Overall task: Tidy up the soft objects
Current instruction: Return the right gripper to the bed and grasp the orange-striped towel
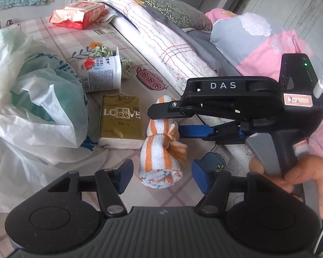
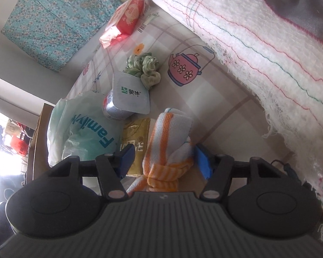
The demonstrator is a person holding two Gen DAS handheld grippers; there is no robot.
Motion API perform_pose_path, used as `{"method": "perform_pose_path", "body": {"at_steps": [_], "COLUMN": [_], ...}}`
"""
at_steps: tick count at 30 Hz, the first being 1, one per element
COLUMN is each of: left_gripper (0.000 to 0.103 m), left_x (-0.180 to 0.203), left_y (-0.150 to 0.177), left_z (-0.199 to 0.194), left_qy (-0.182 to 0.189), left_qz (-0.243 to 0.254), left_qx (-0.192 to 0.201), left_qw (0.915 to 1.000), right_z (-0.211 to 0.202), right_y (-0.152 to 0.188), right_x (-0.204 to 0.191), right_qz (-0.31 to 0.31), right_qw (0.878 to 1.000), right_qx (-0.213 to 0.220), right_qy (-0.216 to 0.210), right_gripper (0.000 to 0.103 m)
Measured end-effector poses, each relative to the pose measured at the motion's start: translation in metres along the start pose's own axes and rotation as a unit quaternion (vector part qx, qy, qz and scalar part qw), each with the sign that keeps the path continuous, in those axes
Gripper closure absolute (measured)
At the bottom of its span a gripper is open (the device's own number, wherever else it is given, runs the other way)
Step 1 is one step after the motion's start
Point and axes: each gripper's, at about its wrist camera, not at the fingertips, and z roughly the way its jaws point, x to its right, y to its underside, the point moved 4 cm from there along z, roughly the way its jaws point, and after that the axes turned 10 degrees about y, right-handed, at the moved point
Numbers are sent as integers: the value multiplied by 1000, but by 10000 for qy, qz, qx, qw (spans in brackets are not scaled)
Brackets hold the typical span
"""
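Knotted striped towel (image 1: 161, 148) lies on the tablecloth (image 1: 122, 43) near the bedside edge, beside the tissue pack (image 1: 120, 120) | left gripper (image 1: 160, 172): jaws half-open, astride one end, no contact | right gripper (image 2: 161, 161): jaws half-open, straddling the knot, contact unclear | likely a two-handed lift.

Both wrist cameras look steeply down, close over the same striped towel roll (image 1: 161, 148) (image 2: 170, 142) from crossing directions.
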Motion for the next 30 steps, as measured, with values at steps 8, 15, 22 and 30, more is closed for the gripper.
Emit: {"method": "perform_pose_path", "body": {"at_steps": [8, 15, 22, 30], "left_gripper": [55, 60, 61, 61], "left_x": [-6, -4, 3, 16], "left_y": [-1, -2, -1, -5], "left_z": [20, 22, 16, -6], "left_qy": [25, 18, 104, 215], "left_qz": [-25, 108, 199, 371], "left_qx": [-238, -278, -204, 157], "left_qw": [9997, 9996, 9995, 9990], "right_z": [3, 1, -8, -40], "right_y": [1, 3, 5, 6], "right_x": [4, 9, 11, -2], "right_qz": [18, 142, 196, -9], "right_qw": [10000, 9998, 9996, 9983], "right_qx": [47, 83, 175, 569], "right_qy": [-27, -101, -125, -131], "right_gripper": [58, 62, 63, 63]}}
